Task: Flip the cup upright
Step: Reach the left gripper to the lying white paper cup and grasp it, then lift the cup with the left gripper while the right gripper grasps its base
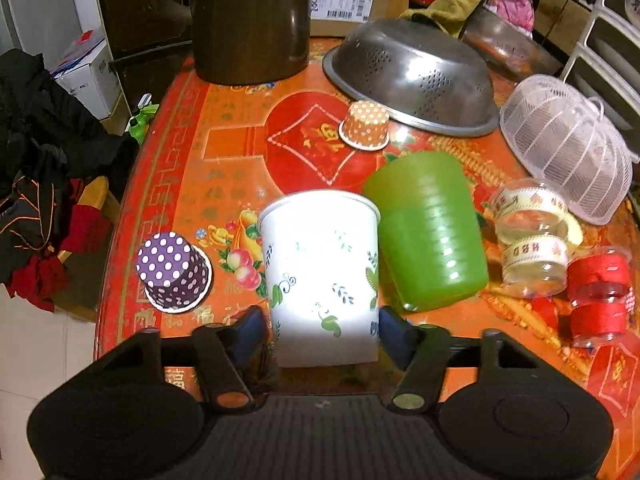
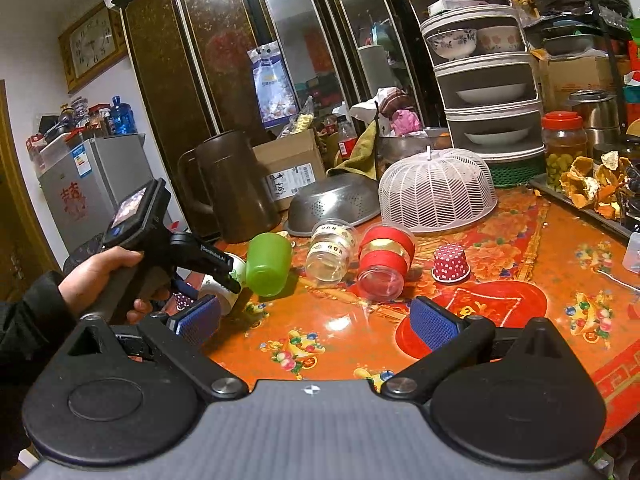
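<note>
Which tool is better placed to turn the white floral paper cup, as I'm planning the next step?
Left. The left tool already has its blue pads on either side of the white floral paper cup. The right tool is open over the bare orange patterned tabletop, apart from that cup.

Black gripper [image 2: 314, 318] with blue ribbed pads [image 2: 434, 326] (silver pivot screws); bare hand [image 2: 106, 276], seemingly dark sleeve.

home kitchen – fridge [image 2: 90, 184], stacked bowls [image 2: 478, 42]

metal colander [image 1: 412, 74], white mesh food cover [image 2: 438, 188], dark brown jug [image 1: 250, 20], clear ribbon jars [image 2: 332, 250]
</note>
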The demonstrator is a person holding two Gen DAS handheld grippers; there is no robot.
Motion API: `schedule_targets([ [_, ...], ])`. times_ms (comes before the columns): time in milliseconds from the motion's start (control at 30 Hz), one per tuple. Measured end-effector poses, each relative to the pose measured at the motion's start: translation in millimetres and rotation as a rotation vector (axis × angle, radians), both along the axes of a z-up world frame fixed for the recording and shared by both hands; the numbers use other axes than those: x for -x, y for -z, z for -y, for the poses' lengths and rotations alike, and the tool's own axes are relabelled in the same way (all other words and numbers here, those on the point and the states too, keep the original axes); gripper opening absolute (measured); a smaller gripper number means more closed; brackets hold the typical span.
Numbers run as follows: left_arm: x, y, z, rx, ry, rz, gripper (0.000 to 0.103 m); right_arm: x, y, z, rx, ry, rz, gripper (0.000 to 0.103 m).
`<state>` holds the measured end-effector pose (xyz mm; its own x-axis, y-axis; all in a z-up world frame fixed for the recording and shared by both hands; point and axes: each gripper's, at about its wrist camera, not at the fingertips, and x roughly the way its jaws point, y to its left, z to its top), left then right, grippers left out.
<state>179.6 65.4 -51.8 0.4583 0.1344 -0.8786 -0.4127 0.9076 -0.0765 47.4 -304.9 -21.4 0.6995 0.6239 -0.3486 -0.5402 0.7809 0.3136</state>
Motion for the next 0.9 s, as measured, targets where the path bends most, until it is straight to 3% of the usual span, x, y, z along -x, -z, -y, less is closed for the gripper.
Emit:
schedule_targets([
  [200,29,-16,2,-0.005,0.031,0.059,0.06,0,1,-1,-0.001,-0.009,0.001,0.102],
  [500,131,-72,52,0.042,0.204,0.265,0.06,-5,11,-1,-0.002,-0.02,-0.045,0.102],
  [700,175,-50,108,0.153,0.32,0.27,0.06,-6,17,8,-0.014,-0.019,-0.13,0.102],
  [900,172,-12,142,0.242,0.354,0.19,0.059,-12,28,17,-0.045,-0.016,-0.287,0.102],
])
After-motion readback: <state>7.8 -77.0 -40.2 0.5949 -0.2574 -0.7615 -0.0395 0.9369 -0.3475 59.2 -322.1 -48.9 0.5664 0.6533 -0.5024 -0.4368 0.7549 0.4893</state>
